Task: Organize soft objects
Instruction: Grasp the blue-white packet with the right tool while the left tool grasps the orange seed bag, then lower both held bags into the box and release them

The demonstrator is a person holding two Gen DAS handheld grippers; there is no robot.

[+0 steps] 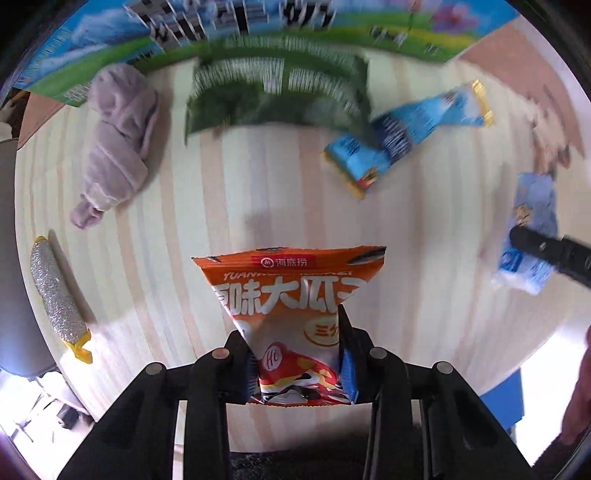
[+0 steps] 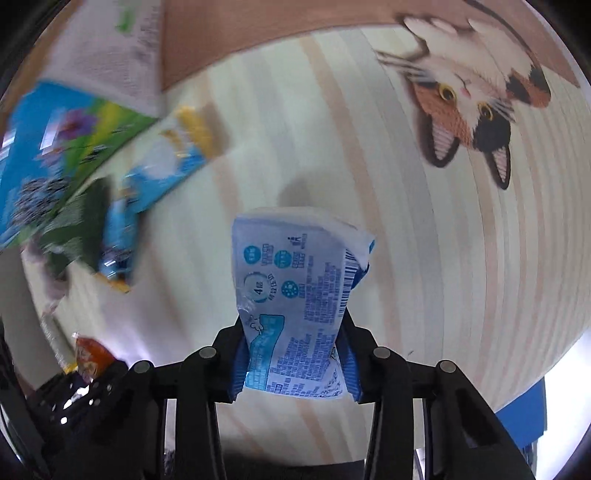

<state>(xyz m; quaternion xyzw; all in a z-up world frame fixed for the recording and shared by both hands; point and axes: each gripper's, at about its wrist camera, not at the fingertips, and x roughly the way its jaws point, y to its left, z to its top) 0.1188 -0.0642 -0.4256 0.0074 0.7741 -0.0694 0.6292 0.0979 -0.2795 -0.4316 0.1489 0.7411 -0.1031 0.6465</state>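
Observation:
My left gripper (image 1: 293, 354) is shut on an orange snack packet (image 1: 291, 295) and holds it above the pale wooden table (image 1: 184, 229). My right gripper (image 2: 293, 354) is shut on a light blue tissue pack (image 2: 299, 291), also held above the table. In the left wrist view the tissue pack (image 1: 532, 221) shows at the right, with a black finger of the right gripper across it. In the right wrist view the orange packet (image 2: 90, 356) shows at the lower left.
On the table lie a rolled lilac cloth (image 1: 118, 136), a silver scouring pad (image 1: 57, 295), a dark green packet (image 1: 277, 96), a blue wrapper (image 1: 410, 129) and a large blue-green printed bag (image 1: 258, 29). A cat-face mat (image 2: 476, 96) lies at the far right.

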